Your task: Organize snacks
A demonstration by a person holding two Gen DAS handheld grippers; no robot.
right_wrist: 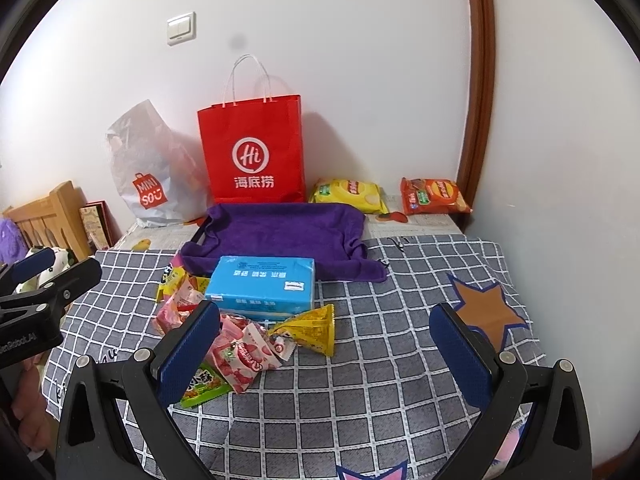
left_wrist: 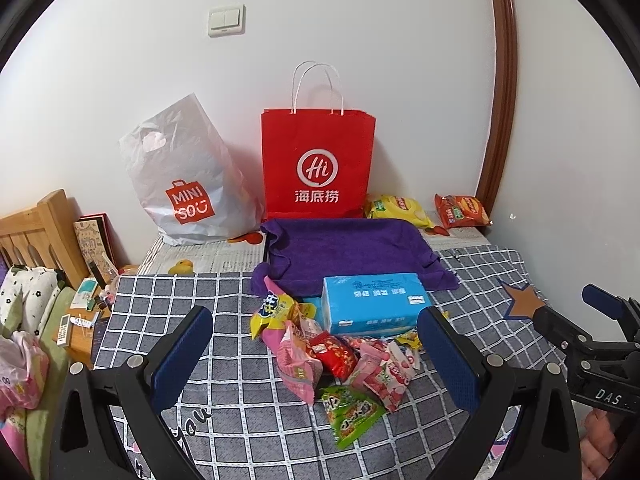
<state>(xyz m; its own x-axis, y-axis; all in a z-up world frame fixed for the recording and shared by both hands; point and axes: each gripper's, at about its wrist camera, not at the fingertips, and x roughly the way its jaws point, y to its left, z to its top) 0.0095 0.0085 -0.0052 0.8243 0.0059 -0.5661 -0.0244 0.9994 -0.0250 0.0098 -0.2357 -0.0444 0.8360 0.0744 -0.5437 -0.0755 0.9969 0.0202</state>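
Okay, we see both claws spread wide with nothing between the pads: the left gripper (left_wrist: 316, 354) hovers over the snack pile, the right gripper (right_wrist: 326, 344) hovers to the right of it above the grey checked bedspread (right_wrist: 380, 392). We count one blue box (left_wrist: 374, 304) lying flat at the front edge of one purple towel (left_wrist: 348, 248), with the loose small snacks touching its near side. In that heap we count one yellow packet (left_wrist: 274, 310) at the left, one red packet (left_wrist: 334, 354) in the middle, one green packet (left_wrist: 350, 414) nearest us, one yellow wrapper (right_wrist: 316, 326) on the right, and several pink packets (left_wrist: 296, 364); their exact number is hard to tell as they overlap. Two bags stand against the wall: one red paper bag (left_wrist: 318, 166) upright, one white plastic bag (left_wrist: 188, 184) leaning beside it. Two chip bags lie behind the towel, well apart from the pile: one yellow chip bag (right_wrist: 348, 194), one orange chip bag (right_wrist: 434, 196).
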